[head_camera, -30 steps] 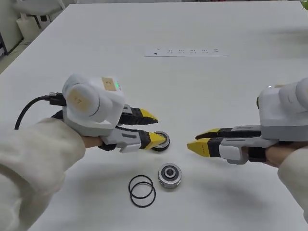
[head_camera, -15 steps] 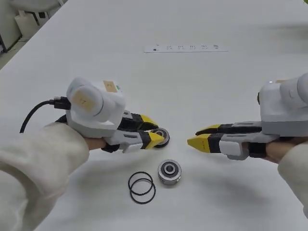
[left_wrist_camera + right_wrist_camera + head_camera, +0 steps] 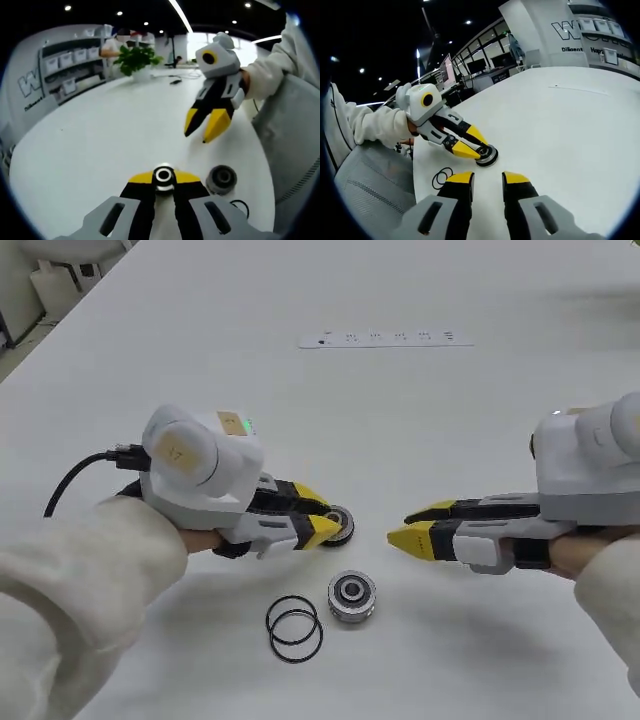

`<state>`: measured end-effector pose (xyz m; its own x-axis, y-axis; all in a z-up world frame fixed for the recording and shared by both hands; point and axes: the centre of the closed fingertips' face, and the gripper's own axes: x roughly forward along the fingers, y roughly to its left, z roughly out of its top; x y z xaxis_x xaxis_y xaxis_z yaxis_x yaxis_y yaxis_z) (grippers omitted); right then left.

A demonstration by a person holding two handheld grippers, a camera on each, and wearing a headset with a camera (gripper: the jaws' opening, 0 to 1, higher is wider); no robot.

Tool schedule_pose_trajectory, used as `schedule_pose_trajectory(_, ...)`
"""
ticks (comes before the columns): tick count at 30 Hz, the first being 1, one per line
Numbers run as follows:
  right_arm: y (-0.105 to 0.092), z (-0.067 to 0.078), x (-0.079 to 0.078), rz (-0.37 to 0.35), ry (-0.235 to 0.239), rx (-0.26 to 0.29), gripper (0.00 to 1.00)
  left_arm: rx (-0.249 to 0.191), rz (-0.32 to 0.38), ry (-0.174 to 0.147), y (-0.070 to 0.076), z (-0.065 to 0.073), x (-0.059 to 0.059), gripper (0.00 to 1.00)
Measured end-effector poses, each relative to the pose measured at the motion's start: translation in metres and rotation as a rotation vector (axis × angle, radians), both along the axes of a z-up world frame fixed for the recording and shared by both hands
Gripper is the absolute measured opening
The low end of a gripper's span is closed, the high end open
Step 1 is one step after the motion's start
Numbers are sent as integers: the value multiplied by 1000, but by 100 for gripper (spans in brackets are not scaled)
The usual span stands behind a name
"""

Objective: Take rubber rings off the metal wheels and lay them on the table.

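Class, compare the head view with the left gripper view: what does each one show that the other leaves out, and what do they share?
Head view: the black cable behind the left gripper and the white strip lying farther off. Left gripper view: a potted plant and wall shelves. Shared: the wheel clamped between the left gripper's jaws, the loose wheel and the open right gripper.

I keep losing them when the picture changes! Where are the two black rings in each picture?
Head view: the rubber rings lie at the bottom middle, just left of the loose wheel.
Left gripper view: an arc of them shows at the lower right, past the loose wheel.
Right gripper view: lower left, beside that view's own jaw.
Shared landmark: the wheel clamped in the left gripper; it sits bottom centre and centre.
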<state>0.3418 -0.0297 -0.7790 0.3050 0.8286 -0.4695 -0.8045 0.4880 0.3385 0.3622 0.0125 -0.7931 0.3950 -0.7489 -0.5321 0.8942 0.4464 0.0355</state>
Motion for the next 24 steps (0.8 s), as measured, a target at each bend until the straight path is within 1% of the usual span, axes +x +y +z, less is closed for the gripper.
schedule_pose_trajectory(1,1,-1,0,4,-4,-7,20,-5,1,5,-1,0,-1,14)
schedule_pose_trajectory(2,3,-2,1,9,-8,-14,21,-6,-1,3,-1,0,-1,14)
schedule_pose_trajectory(6,12,-5,2,56,-49,-50,23,-11,-6,7,-3,0,-2,14)
schedule_pose_trajectory(8,18,-7,2,91,-81,-75,24,-12,-10,7,-4,1,-3,14)
schedule_pose_trajectory(9,19,-9,2,99,-89,-84,24,-14,-11,8,-4,1,-3,14)
schedule_pose_trajectory(11,22,-12,3,113,-100,-103,25,-16,-12,8,-4,1,-4,14)
schedule_pose_trajectory(15,29,-14,4,132,-107,-109,26,-18,-16,8,-5,1,-5,14)
schedule_pose_trajectory(20,29,-22,9,150,-124,-137,27,-25,-14,10,-6,2,-5,14)
schedule_pose_trajectory(24,30,-22,11,167,-147,-158,27,-29,-14,10,-6,2,-5,14)
